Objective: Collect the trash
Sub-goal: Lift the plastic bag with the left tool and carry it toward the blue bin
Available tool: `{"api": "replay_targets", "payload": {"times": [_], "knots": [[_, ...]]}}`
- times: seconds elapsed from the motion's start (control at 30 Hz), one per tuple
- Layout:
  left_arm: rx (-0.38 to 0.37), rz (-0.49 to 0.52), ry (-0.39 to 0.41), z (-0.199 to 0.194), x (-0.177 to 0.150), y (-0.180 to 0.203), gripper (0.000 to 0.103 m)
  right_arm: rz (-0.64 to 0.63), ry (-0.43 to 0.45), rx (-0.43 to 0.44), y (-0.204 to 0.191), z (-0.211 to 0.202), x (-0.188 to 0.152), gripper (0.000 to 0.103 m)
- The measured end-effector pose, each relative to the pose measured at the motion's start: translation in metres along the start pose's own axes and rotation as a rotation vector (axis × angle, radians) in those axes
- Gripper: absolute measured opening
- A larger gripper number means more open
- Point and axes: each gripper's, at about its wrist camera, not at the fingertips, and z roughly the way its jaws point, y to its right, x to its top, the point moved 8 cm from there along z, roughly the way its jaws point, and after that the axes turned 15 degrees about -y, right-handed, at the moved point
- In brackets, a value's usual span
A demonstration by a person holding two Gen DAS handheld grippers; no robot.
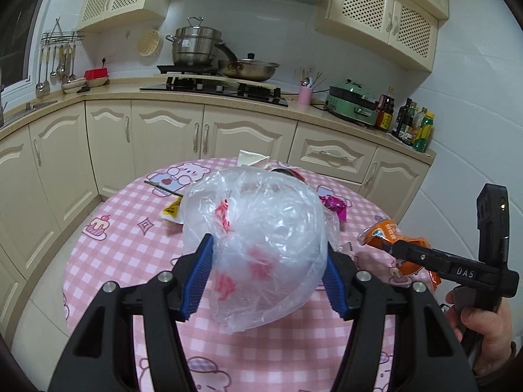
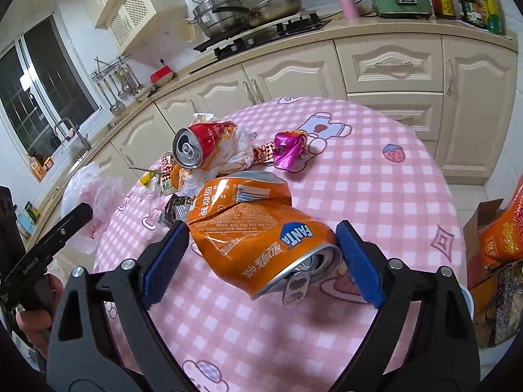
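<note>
Left gripper [image 1: 268,274] has its blue pads [image 1: 197,277] pressed into both sides of a puffy clear plastic bag [image 1: 261,238] with red print on it, so it's clamped on the bag, which fills the middle of the left wrist view above the pink checkered tablecloth [image 1: 130,245].

Right gripper [image 2: 261,261] is clamped on a crushed orange Fanta can [image 2: 255,232]. Its pull-tab end points toward the camera, lower center of the frame, and the dented body angles up and to the left. The can looks lifted off the cloth, though I can't tell for sure. In the left wrist view the same can [image 1: 382,235] shows at the right edge, sitting in the black fingers of the other tool.

The rest of the trash is piled on the table in the upper-left-center of the right wrist view: a red soda can [image 2: 196,145] lying on its side with the open top facing the camera, crumpled white wrappers [image 2: 235,153] touching it, and a shiny magenta foil wrapper [image 2: 289,147] just to the right of the pile. In that same view the plastic bag [image 2: 88,202] is at the left edge, beside the table rim.
</note>
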Motion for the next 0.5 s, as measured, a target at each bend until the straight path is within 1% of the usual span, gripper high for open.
{"api": "replay_targets", "payload": {"times": [0.23,0.5], "knots": [[-0.012,0.043,0.0,-0.001,0.003,0.031,0.06,0.026,0.018,0.021,0.015,-0.009,-0.006,0.089],[-0.026,0.089,-0.018,0.005,-0.003,0.057,0.06,0.049,0.021,0.04,0.028,-0.01,-0.02,0.089]]}}
